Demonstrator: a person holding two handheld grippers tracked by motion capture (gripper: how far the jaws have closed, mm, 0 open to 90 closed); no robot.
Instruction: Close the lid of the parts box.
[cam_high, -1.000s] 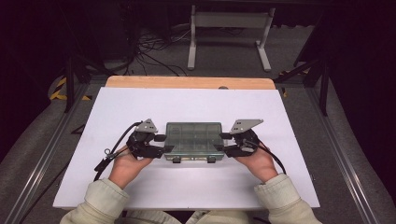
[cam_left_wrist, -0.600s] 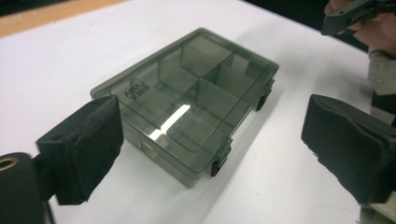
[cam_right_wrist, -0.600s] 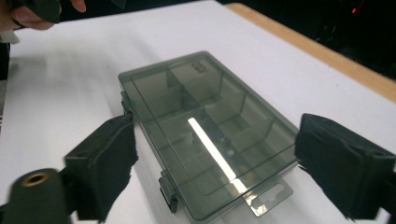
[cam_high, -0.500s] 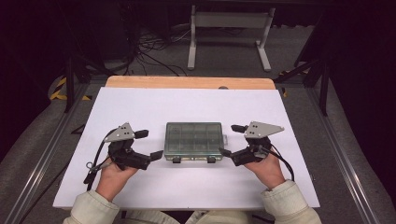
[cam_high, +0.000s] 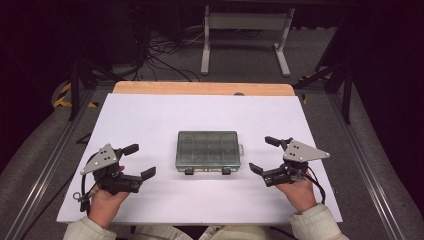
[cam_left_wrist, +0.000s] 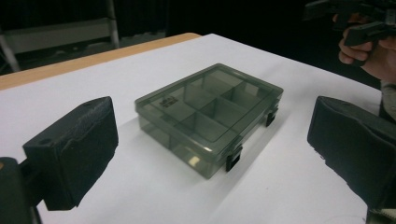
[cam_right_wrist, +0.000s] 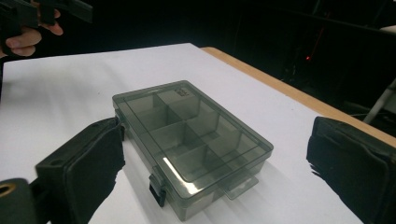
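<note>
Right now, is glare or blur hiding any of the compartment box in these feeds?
High view: soft but readable, compartment box evenly lit on the white table, surroundings dark. Left gripper view: box sharp, near jaws blurred. Right gripper view: a small glare patch on the lid's near corner; dividers legible.

Dark room, grey floor, tangled cables, metal stand behind

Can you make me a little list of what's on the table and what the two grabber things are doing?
table cover: white sheet
object: smoky see-through compartment box, lid closed, two black latches on its near side
box contents: looks empty
left gripper: open, left of the box, apart from it
right gripper: open, right of the box, apart from it
</note>
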